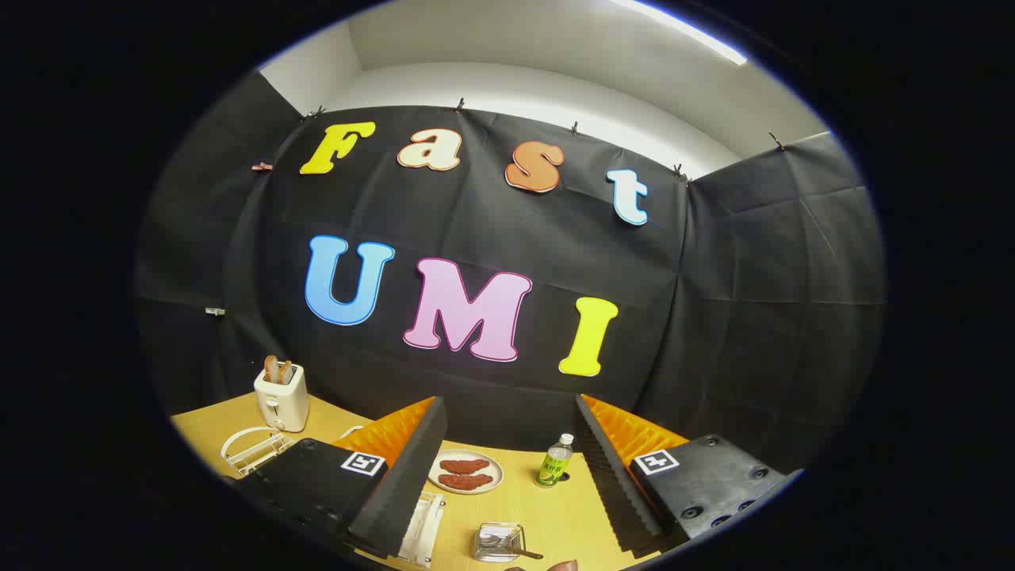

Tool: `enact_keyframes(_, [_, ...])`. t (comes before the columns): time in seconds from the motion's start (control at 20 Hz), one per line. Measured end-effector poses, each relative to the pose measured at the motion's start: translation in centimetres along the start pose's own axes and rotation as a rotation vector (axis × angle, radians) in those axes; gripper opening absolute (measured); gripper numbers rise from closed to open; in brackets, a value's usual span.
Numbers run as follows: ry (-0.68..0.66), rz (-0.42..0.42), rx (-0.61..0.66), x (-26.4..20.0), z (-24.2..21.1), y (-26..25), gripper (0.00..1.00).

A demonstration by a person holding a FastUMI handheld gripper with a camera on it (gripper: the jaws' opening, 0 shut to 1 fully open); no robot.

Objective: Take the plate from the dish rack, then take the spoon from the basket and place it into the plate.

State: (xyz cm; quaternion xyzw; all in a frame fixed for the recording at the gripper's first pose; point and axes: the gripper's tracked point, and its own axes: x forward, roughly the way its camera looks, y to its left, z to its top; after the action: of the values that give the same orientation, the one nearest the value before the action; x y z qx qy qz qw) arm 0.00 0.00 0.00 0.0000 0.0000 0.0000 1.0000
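Observation:
My gripper (507, 403) is open, its two foam-padded fingers (400, 476) wide apart with nothing between them, held well above a wooden table (555, 515). Close below, between the fingers, a small clear basket (498, 542) holds a spoon (507, 547). A white wire dish rack (254, 449) stands beyond the left finger; whether a plate stands in it I cannot tell. Farther ahead between the fingers lies a white plate (466, 472) with two brown food pieces on it.
A white toaster (281, 396) with toast stands at the table's back left. A green bottle (555, 460) stands near the right finger. Another white wire object (422, 530) lies beside the left finger. A person's fingertip (564, 565) shows by the basket.

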Motion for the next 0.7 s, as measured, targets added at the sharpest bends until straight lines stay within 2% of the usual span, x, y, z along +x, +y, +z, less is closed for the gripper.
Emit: enact_keyframes(0.7, [0.009,0.002,0.005,-0.93,0.0,0.37,0.97])
